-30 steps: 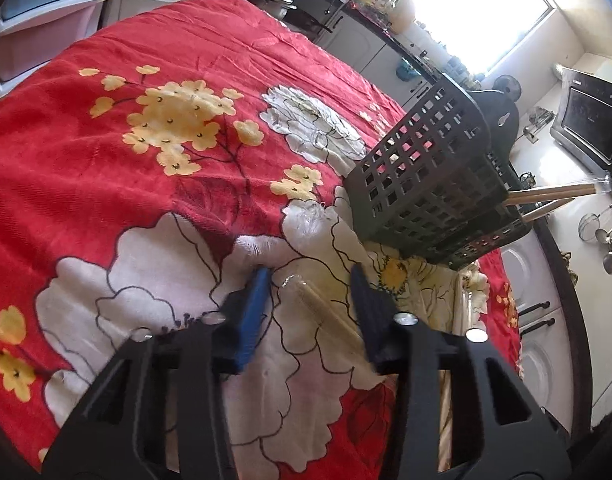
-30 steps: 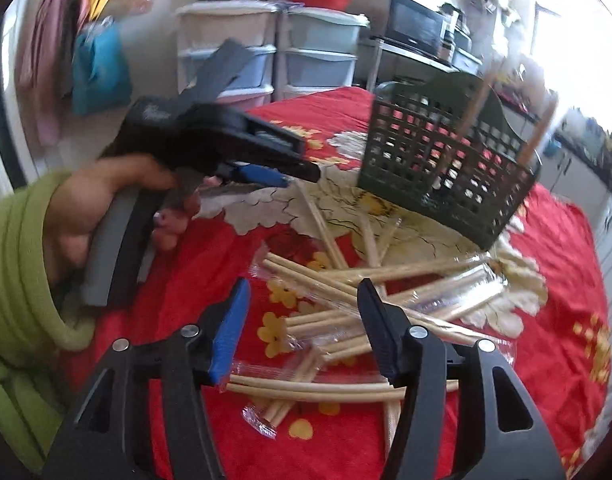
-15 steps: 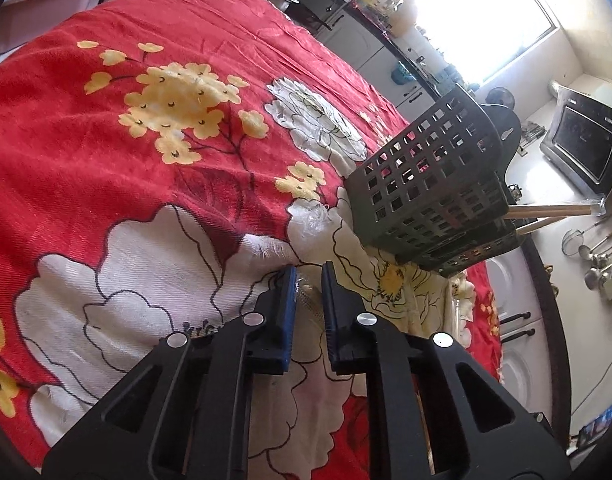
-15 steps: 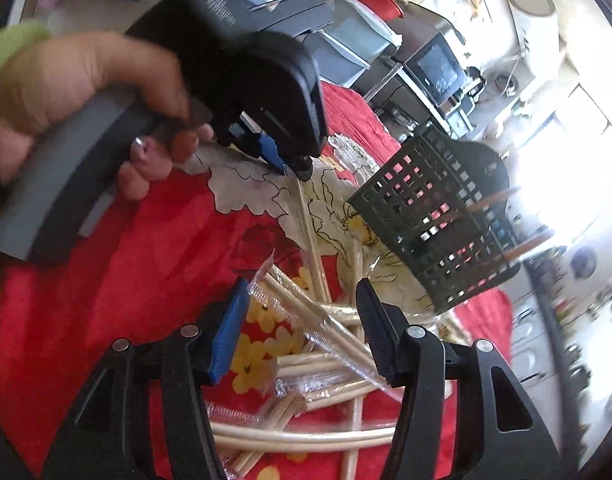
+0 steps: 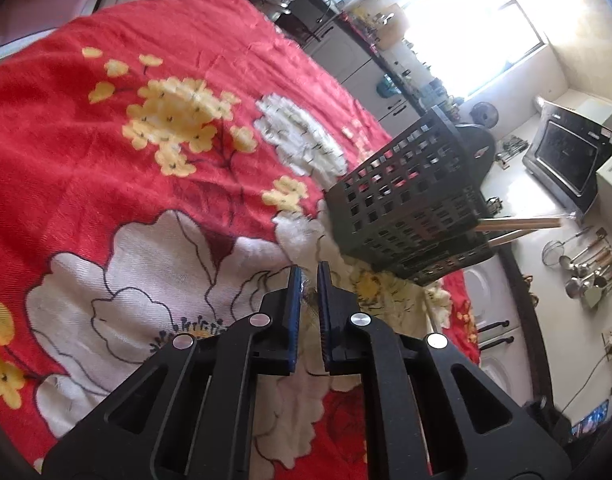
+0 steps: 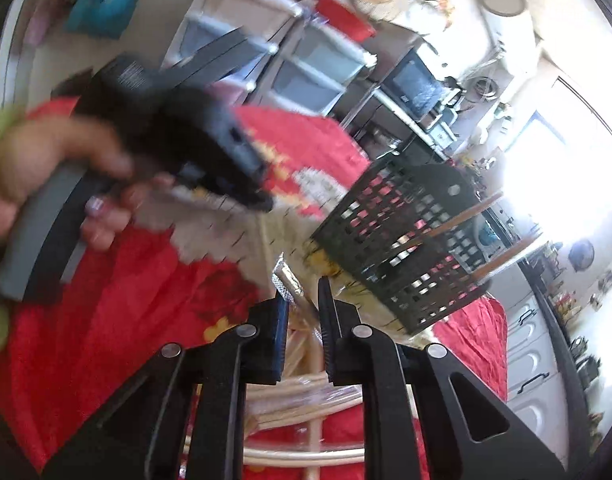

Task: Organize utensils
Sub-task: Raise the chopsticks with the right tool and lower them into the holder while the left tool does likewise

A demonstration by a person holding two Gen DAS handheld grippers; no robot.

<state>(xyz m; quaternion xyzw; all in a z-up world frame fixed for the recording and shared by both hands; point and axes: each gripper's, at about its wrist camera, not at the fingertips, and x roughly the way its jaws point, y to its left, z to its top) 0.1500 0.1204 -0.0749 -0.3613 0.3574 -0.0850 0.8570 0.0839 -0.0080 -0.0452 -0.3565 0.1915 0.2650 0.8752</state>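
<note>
On the red floral-print tablecloth (image 5: 86, 160), the left gripper (image 5: 309, 280) has its jaws drawn nearly together on the tip of a cellophane-wrapped wooden chopstick (image 5: 308, 295) lying on the white flower print, just short of the dark perforated plastic utensil basket (image 5: 405, 208) that stands toward the cloth's far right edge. Lifting well probably means raising the tip slowly and keeping it level, since the wrapper looks slippery and the grip is at one end only. The right gripper (image 6: 304, 304) is closing on the crimped end of another wrapped chopstick (image 6: 288, 286) above the loose pile of wrapped chopsticks (image 6: 306, 408); a firmer bite lower down the wood seems wiser. Two sticks already lean out of the basket. The left-hand stick's length is hidden behind the jaws, the person's hand (image 6: 54, 172) is motion-blurred, and the pile is cut off by the fingers.
</note>
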